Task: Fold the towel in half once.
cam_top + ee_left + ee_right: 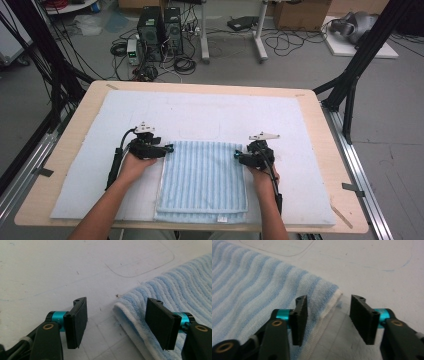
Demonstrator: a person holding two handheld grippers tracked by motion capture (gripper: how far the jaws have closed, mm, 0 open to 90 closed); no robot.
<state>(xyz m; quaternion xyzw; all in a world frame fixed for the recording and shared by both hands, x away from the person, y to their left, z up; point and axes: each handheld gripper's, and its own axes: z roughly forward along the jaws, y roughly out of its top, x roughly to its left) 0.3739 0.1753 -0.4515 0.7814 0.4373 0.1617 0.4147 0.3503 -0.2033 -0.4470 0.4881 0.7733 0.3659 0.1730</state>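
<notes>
You have a folded, blue-striped terry towel [202, 180] lying flat on the pale foam mat [300, 150] that covers the table [330, 125], near your edge of it and between your two hands. Expect it to handle as soft, light and limp: it should sag from wherever you lift it, and the stacked layers may slide apart, so take hold at the far corners and pinch through all layers at the white hem (a shallow bite would likely catch just the top layer). Your left gripper [169, 148] sits at the towel's far left corner with its jaws standing wide apart and holding nothing; in the left gripper view the corner [120, 305] lies in the gap, nearer the right-hand jaw, not yet pinched. Your right gripper [236, 155] is at the far right corner, jaws likewise spread and empty; in the right gripper view the hemmed corner [337, 293] sits just ahead of the gap, with one jaw over the cloth and the other over bare mat.
</notes>
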